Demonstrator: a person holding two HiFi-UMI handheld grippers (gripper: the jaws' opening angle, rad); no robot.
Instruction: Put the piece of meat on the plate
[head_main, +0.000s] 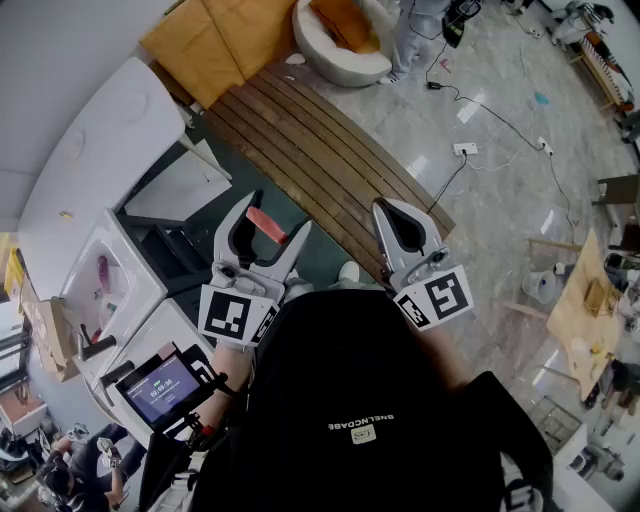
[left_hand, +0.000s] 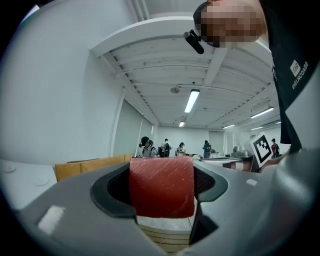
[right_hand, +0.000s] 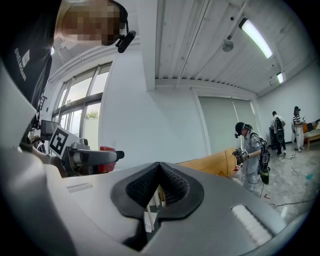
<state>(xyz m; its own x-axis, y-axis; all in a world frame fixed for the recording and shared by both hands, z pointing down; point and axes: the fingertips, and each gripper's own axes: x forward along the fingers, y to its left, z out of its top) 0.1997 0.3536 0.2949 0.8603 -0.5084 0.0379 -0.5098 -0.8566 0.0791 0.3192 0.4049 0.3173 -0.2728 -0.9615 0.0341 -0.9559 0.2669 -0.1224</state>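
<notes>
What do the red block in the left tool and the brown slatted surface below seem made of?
Red block: looks like raw meat or an imitation; matte, fine pale streaks. Slatted surface: probably wood; dark brown parallel boards with gaps.

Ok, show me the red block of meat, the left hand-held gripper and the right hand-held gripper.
red block of meat (left_hand: 161, 187): left gripper view, middle of its front face.
left hand-held gripper (head_main: 275, 212): head view, between its fingertips, clamped on the meat.
right hand-held gripper (right_hand: 159, 167): right gripper view, where its closed tips meet.
</notes>
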